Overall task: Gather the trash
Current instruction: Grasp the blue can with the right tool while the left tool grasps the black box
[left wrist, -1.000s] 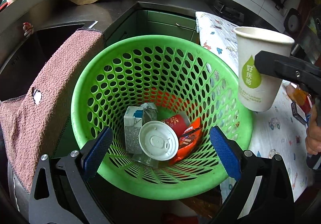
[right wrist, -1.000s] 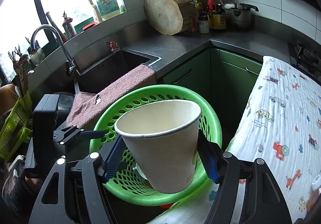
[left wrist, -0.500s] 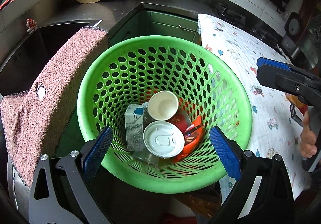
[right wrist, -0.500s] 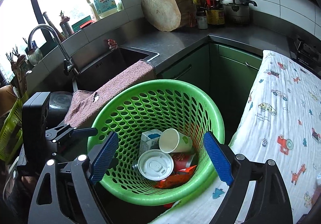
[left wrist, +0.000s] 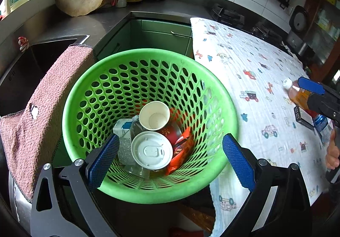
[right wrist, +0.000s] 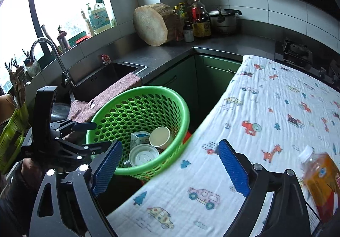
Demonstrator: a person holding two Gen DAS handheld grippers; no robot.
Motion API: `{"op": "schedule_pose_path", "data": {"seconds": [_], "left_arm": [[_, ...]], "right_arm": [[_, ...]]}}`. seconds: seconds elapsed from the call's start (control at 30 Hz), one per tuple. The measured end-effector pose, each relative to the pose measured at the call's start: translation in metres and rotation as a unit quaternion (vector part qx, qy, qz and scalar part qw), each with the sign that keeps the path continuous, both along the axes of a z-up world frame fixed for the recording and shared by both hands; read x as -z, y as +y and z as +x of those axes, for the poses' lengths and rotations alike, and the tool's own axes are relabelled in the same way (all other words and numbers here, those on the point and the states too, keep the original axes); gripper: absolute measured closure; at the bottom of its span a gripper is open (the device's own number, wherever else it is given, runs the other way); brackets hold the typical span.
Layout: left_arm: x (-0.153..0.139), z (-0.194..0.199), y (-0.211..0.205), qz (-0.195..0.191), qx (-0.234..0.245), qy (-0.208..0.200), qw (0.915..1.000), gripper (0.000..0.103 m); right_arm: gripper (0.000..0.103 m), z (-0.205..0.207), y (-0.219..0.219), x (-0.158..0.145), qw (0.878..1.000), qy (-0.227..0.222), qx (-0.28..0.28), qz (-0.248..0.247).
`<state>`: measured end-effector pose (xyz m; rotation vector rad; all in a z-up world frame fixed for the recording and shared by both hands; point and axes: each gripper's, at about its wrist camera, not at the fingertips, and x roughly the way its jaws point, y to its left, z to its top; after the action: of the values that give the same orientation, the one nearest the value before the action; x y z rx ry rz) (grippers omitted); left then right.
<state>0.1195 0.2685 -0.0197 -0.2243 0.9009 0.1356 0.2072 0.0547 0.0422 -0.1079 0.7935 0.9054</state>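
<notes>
Dropped since a second ago, paper cup [left wrist: 154, 115] is lying in green basket [left wrist: 148, 126] beyond left gripper [left wrist: 170, 158], spread and empty, while right gripper [right wrist: 170, 168], jaws just widened, empty, is swinging toward bottle [right wrist: 320, 177], needing next grasp.

Daylight floods in from the blown-out window [right wrist: 63, 3]; the juice bottle [right wrist: 320, 177] at the cloth's right edge smears with blur; fisheye corners go black.
</notes>
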Motion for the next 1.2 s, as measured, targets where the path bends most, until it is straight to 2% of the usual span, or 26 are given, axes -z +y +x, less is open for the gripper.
{"op": "schedule_pose_path", "data": {"seconds": [0.23,0.5,0.63,0.77,0.97,1.2], "left_arm": [[-0.006,0.016,-0.045,0.008,0.04,0.0,0.9992,0.007],[-0.013,0.036,-0.105,0.02,0.095,-0.001,0.9953,0.007],[-0.013,0.047,-0.133,0.013,0.124,-0.002,0.9922,0.007],[-0.008,0.059,-0.163,0.014,0.158,0.006,0.9874,0.007],[0.0,0.08,-0.214,0.022,0.239,0.013,0.9707,0.007],[-0.002,0.102,-0.27,0.027,0.348,0.009,0.937,0.007]], "right_arm": [[0.015,0.002,-0.094,0.0,0.997,-0.004,0.071,-0.014],[0.015,0.009,-0.21,0.015,0.987,0.004,0.152,-0.057],[0.015,0.014,-0.255,0.028,0.981,0.018,0.174,-0.082],[0.015,0.018,-0.279,0.038,0.979,0.026,0.176,-0.105],[0.015,0.027,-0.293,0.053,0.978,0.042,0.165,-0.124],[0.015,0.035,-0.304,0.061,0.978,0.064,0.157,-0.125]]}}
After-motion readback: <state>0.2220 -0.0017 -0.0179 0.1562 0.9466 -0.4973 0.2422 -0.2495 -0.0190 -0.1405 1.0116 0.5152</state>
